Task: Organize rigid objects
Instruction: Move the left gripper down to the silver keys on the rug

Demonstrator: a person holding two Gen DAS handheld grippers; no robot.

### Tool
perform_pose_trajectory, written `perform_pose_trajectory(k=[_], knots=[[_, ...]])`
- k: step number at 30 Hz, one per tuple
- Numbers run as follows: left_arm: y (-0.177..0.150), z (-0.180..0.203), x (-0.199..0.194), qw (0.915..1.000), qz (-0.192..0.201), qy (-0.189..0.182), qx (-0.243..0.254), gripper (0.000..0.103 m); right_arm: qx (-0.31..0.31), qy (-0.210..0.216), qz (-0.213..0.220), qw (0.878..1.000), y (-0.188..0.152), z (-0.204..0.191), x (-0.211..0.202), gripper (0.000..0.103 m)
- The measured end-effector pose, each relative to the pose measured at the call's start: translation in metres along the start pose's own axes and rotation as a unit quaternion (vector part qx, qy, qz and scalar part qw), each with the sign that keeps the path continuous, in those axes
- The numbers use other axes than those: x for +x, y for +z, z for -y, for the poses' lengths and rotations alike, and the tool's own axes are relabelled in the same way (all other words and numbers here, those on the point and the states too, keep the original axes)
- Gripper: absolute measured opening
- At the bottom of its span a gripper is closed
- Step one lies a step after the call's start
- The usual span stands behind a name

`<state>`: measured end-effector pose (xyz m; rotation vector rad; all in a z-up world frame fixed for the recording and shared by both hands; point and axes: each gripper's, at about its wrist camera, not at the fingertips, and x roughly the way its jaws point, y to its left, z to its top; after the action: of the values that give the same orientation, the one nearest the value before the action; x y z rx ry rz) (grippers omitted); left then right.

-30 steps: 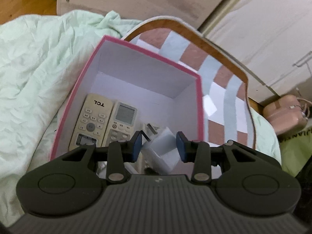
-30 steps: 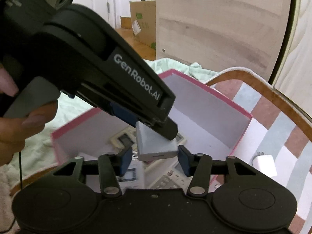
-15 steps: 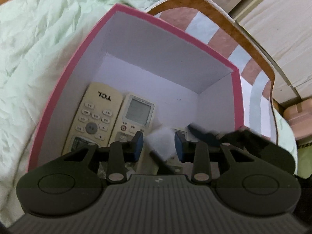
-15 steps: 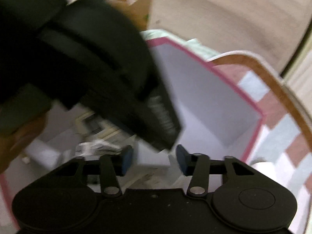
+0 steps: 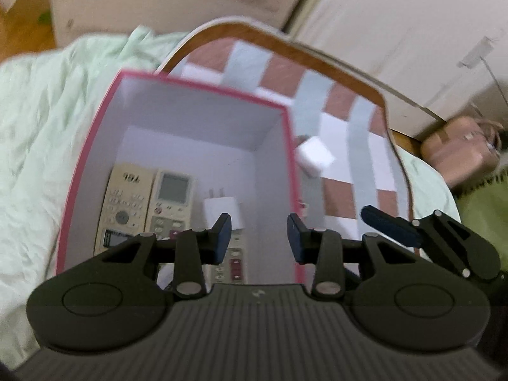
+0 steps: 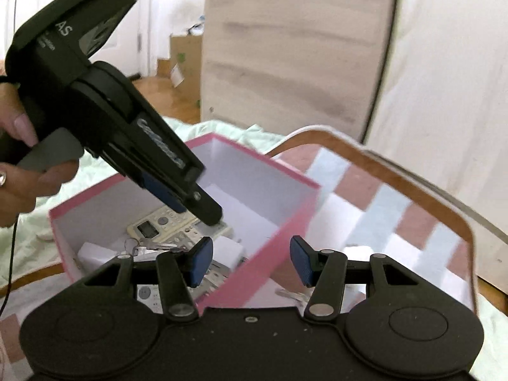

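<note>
A pink box with white walls stands on a checked mat. In it lie two remotes and a white charger. My left gripper hovers over the box's right half, its jaws opening with nothing between them. Another white charger rests on the mat just outside the box's right wall. In the right wrist view my right gripper is open and empty above the box's near wall. The left gripper points down into the box, and keys lie inside.
A crumpled pale green sheet spreads left of the mat. A wooden board and a white wall rise behind. A pink case sits at the far right. More keys lie on the mat by the box.
The white charger that sat between the left jaws now lies in the box, and those jaws are wider and empty. Both grippers have drawn back and up; the right jaws have spread.
</note>
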<state>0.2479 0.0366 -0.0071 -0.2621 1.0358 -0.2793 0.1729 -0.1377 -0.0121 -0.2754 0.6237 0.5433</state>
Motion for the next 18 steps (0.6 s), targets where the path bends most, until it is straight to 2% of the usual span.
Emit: perform_pose_trajectory(k=[3,8,13,18], knots=[[0.000,0.027,-0.013,0.9988,-0.001,-0.006,0.049,0.040,0.015,-0.016,0.006,1.000,-0.009,0.010,-0.026,0.059],[-0.002,0.075,-0.021,0.9921,-0.012,0.000,0.125,0.041,0.044,-0.037,0.009,0.998,-0.019,0.020,-0.055,0.059],[0.004,0.112,0.002,0.9870,-0.049,-0.004,0.153,0.046,0.044,-0.037,0.018,0.998,-0.030,0.029,-0.064,0.059],[0.014,0.135,0.045,0.9828,-0.102,-0.014,0.154,0.047,0.060,-0.014,0.015,0.998,-0.048,0.050,-0.037,0.059]])
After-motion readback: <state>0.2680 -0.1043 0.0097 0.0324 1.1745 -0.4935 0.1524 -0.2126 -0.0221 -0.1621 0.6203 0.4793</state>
